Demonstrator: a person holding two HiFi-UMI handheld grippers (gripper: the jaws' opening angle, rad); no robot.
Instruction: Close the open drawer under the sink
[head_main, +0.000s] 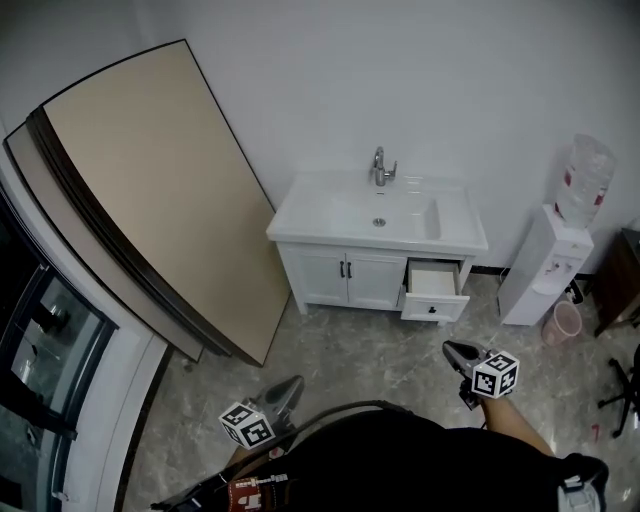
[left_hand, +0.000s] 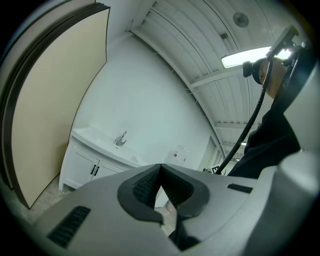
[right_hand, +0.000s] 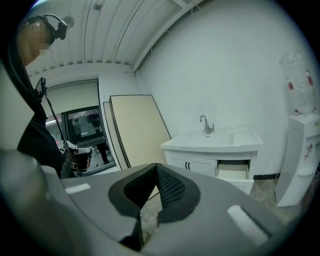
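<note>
Nearest: left gripper (head_main: 290, 388) and right gripper (head_main: 452, 349), each clenched shut on nothing, well short of the vanity. Beyond: drawer (head_main: 436, 288) pulled out, lower right under sink (head_main: 312, 212). Flanking: beige board (head_main: 150, 180), water dispenser (head_main: 545, 262).

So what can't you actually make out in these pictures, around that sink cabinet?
- Open drawer: too small in the head view to tell what it holds. In the left gripper view, the left gripper covers it with its own body.
- Water bottle: the red label is too small to read in any view.
- Black chair legs: cut off by the head view's right edge.
</note>
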